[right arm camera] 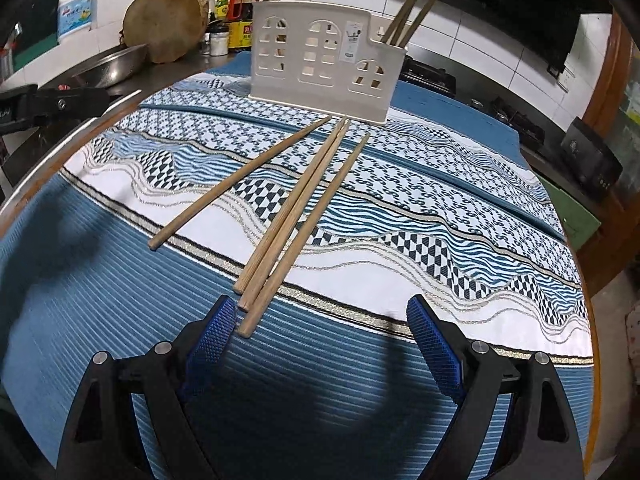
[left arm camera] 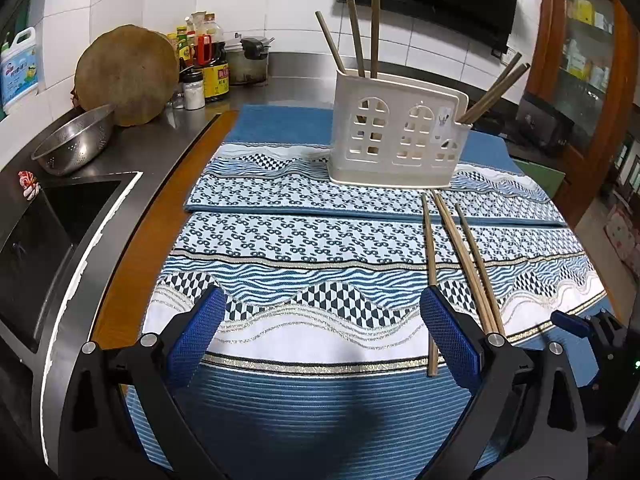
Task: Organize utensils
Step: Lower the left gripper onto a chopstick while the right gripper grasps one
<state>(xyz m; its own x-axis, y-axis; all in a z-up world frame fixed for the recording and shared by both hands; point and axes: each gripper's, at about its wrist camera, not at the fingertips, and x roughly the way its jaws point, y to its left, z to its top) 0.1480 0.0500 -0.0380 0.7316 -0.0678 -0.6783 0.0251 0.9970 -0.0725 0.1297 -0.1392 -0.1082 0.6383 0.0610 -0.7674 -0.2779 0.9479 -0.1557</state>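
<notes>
Four wooden chopsticks (right arm camera: 296,208) lie flat on the patterned cloth, fanned out, thin tips toward the cream plastic holder (right arm camera: 324,56). The holder stands upright with window-shaped cutouts; five chopsticks (left arm camera: 362,36) lean inside it, seemingly three at one end, two at the other.

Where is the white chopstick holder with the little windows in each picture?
Left wrist view: the holder stands upper middle, a bit right, on the far part of the cloth, past the open left gripper.
Right wrist view: the holder stands top middle, straight beyond the loose chopsticks and the open right gripper.
Shared landmark: the round wooden board, left of the holder in both.
</notes>
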